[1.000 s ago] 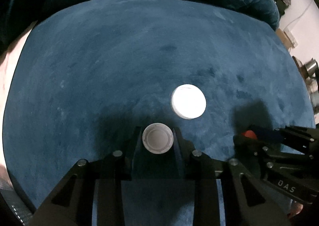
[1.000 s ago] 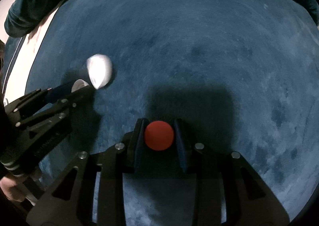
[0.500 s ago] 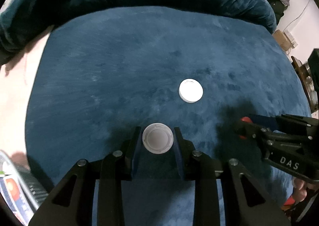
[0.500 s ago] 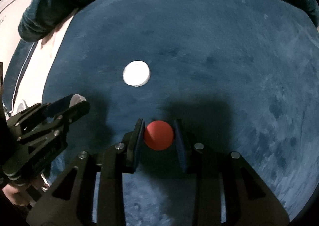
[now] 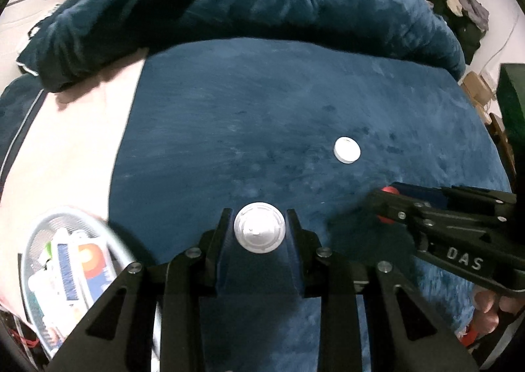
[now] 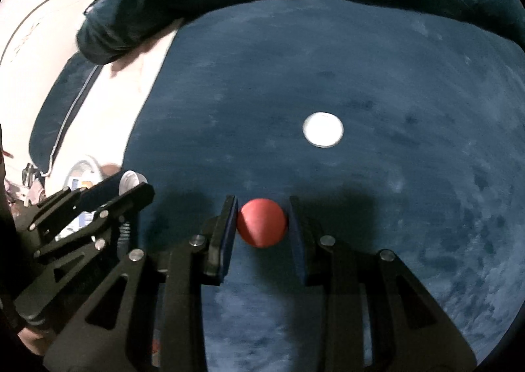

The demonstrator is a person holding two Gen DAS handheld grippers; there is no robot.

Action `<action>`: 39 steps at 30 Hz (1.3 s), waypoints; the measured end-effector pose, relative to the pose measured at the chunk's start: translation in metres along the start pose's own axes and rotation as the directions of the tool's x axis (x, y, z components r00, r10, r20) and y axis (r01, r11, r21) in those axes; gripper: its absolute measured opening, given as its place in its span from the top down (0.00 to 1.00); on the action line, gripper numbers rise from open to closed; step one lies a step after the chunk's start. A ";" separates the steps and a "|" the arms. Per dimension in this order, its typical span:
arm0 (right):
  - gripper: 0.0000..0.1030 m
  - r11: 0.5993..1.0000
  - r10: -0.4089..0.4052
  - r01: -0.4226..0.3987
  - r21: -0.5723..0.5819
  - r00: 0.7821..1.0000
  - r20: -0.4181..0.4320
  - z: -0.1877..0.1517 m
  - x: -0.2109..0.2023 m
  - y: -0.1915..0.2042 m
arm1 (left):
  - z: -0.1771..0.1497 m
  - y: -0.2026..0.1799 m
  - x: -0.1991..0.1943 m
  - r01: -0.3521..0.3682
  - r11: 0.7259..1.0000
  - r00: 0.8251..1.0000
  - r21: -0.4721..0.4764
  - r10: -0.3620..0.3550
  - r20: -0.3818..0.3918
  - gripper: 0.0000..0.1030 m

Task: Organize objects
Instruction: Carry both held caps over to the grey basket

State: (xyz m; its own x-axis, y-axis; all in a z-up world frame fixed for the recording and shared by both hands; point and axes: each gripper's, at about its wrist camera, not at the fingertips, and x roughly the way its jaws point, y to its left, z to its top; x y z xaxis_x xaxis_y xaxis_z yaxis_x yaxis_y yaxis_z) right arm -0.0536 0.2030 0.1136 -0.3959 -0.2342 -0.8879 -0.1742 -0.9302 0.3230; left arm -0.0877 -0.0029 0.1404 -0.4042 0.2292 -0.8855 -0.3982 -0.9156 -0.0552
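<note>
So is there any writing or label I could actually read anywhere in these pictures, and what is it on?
"DAS": white letters on the black body of the right gripper, seen in the left wrist view.
Printed packets in the mesh basket: blue and orange print, too blurred to read.
Nothing else carries readable text.

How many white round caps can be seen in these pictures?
2: one white cap held in the left hand-held gripper, one white cap lying on the blue blanket. Others may be hidden.

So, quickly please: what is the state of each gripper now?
Left gripper: closed on the white cap.
Right gripper: closed on the red ball.
</note>
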 end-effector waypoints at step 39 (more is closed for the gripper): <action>0.70 0.964 0.167 -0.170 -0.206 0.985 -0.036 -0.033 0.024 0.186 | -0.107 0.205 -0.116 -0.090 0.899 0.990 -0.429 0.128 0.060 0.70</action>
State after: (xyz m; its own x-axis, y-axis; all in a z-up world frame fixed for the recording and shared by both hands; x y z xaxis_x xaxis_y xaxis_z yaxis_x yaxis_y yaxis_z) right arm -0.0663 0.0150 0.1414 -0.3871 -0.3958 -0.8328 0.0855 -0.9147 0.3950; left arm -0.0348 -0.2525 0.1823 -0.5004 0.1298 -0.8560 0.0317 -0.9853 -0.1679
